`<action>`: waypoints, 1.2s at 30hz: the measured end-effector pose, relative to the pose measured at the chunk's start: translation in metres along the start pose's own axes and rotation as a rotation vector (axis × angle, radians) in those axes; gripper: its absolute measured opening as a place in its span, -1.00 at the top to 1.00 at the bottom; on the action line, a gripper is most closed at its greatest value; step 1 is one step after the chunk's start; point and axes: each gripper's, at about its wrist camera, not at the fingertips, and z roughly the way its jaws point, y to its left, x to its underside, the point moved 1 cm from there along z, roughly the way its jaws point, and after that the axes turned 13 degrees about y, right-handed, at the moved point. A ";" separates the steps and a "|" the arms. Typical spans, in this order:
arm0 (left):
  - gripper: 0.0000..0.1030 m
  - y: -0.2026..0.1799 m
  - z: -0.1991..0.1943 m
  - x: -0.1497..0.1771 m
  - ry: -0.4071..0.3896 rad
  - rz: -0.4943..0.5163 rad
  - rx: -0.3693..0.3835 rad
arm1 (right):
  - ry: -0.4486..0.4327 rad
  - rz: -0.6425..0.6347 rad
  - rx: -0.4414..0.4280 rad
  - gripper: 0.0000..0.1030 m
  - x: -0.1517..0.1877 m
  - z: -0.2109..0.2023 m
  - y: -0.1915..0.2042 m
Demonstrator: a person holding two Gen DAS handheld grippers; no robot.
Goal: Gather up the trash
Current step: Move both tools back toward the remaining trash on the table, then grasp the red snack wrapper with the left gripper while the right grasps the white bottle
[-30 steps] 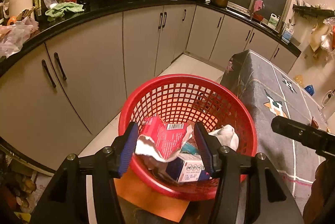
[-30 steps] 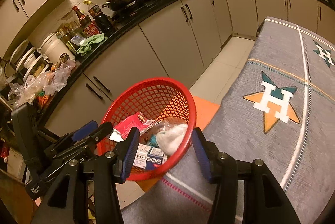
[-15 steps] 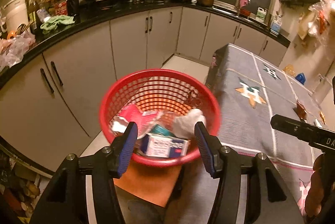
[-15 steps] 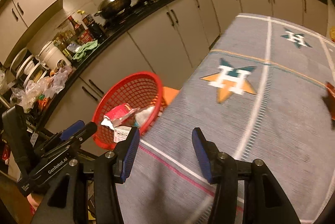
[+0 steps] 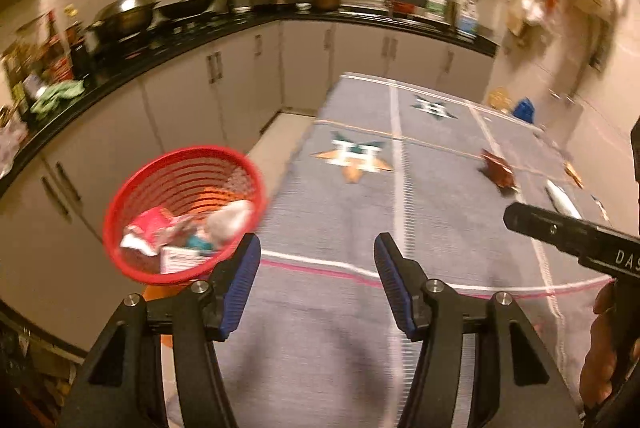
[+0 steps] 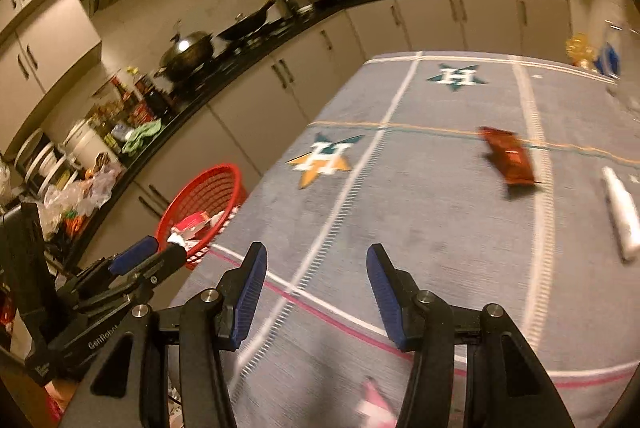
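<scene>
My left gripper [image 5: 318,268] hovers over the near end of the grey-clothed table [image 5: 340,328]; its jaws are opening with nothing between them. The red mesh basket [image 5: 120,204] stands to its left beside the table, holding a red carton [image 5: 154,224], a white crumpled piece [image 5: 232,216] and other trash. My right gripper [image 6: 316,280] is open and empty above the cloth. Ahead of it lie a red-brown wrapper [image 6: 510,158] and a white tube [image 6: 620,212]. A pink-and-white scrap [image 6: 374,406] lies under the right gripper. The left gripper [image 6: 156,255] shows beside the basket [image 6: 176,204].
Pale cabinets under a dark counter [image 5: 180,40] with a wok [image 5: 128,12] and pots run along the left and back. A blue object [image 5: 524,108] and a yellow one [image 5: 498,98] sit at the table's far end. A hand [image 5: 604,360] holds the right gripper's handle.
Both grippers have swung right, from over the basket to over the table. The red carton that was between the left fingers now lies in the basket.
</scene>
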 end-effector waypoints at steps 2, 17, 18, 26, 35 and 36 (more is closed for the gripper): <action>-0.13 -0.020 0.000 -0.001 -0.002 0.032 0.008 | -0.021 0.023 0.021 -0.09 0.005 -0.014 -0.014; -0.14 -0.161 0.012 -0.014 0.039 0.265 0.134 | -0.153 0.234 0.129 -0.09 0.031 -0.101 -0.117; -0.14 -0.167 0.014 -0.015 0.042 0.276 0.136 | -0.157 0.248 0.132 -0.09 0.032 -0.104 -0.123; -0.14 -0.201 0.021 -0.022 0.055 0.340 0.146 | -0.181 0.368 0.144 -0.09 0.029 -0.121 -0.162; -0.14 -0.231 0.024 -0.037 0.068 0.386 0.194 | -0.207 0.421 0.153 -0.09 0.010 -0.129 -0.182; -0.14 -0.233 0.026 -0.038 0.068 0.391 0.194 | -0.207 0.432 0.163 -0.09 0.009 -0.128 -0.186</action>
